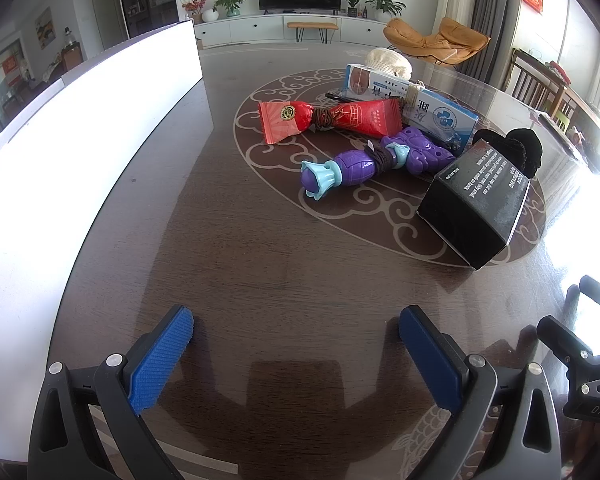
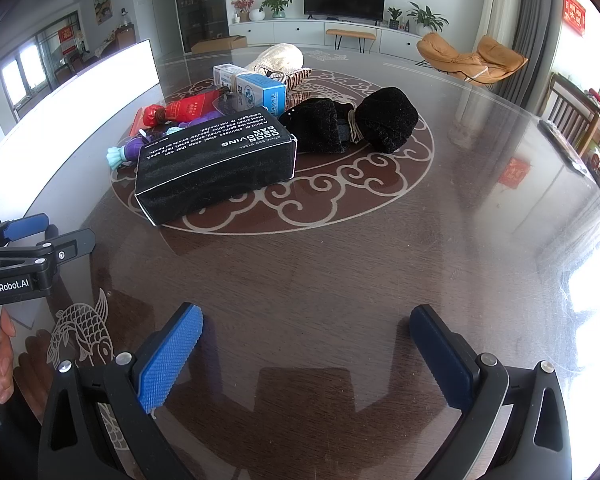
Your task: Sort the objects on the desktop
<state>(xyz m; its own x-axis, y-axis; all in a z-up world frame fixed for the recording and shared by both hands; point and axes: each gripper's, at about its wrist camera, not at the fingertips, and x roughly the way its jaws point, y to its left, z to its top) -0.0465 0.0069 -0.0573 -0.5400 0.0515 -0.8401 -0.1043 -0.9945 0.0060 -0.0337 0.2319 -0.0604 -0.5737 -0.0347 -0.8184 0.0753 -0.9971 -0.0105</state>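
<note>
A pile of objects lies on the round pattern of the dark table [image 1: 260, 260]. A black box [image 1: 474, 208] [image 2: 216, 164] sits nearest. Behind it lie a purple and teal toy [image 1: 364, 162] [image 2: 128, 152], a red packet [image 1: 328, 118] [image 2: 180, 112] tied in the middle, a blue and white carton [image 1: 428, 108] [image 2: 260, 90], a black fuzzy bundle [image 1: 516, 146] [image 2: 356, 122] and a cream knitted item [image 1: 388, 62] [image 2: 280, 58]. My left gripper [image 1: 296, 326] stands open over bare table, well short of the pile. My right gripper [image 2: 306, 324] is also open and holds nothing.
A large white board or bin wall [image 1: 72, 132] [image 2: 80, 92] runs along the table's left side. A hand [image 2: 0, 360] holds the left gripper's body at the right wrist view's left edge. Wooden chairs [image 2: 580, 116] stand beyond the table's right rim.
</note>
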